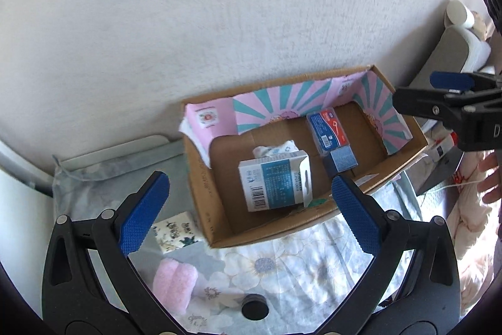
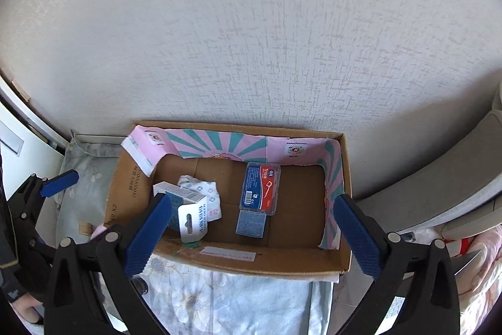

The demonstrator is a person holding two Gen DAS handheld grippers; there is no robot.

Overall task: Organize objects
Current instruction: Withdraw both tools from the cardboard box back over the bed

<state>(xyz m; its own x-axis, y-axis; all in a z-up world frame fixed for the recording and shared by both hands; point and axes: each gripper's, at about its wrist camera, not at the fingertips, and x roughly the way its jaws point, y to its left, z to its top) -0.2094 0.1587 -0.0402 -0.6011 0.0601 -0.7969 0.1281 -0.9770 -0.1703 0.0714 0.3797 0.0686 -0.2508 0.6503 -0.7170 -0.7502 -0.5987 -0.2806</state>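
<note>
An open cardboard box (image 1: 370,182) (image 2: 251,262) with a pink and teal lining stands on a floral sheet against the wall. Inside lie a white and teal carton (image 1: 274,182) (image 2: 185,197), a blue and red floss pack (image 1: 328,127) (image 2: 260,189), a small blue cube (image 1: 342,160) (image 2: 251,223) and a white patterned packet (image 1: 276,148) (image 2: 205,189). My left gripper (image 1: 251,212) is open and empty above the box's near left side. My right gripper (image 2: 251,236) is open and empty over the box's near edge; it also shows in the left wrist view (image 1: 451,90).
Outside the box on the sheet lie a printed tissue pack (image 1: 175,233), a pink fluffy item (image 1: 174,283) and a black round cap (image 1: 254,306). A grey cushion (image 2: 439,193) lies right of the box. Cluttered pink bedding (image 1: 467,209) is at the right.
</note>
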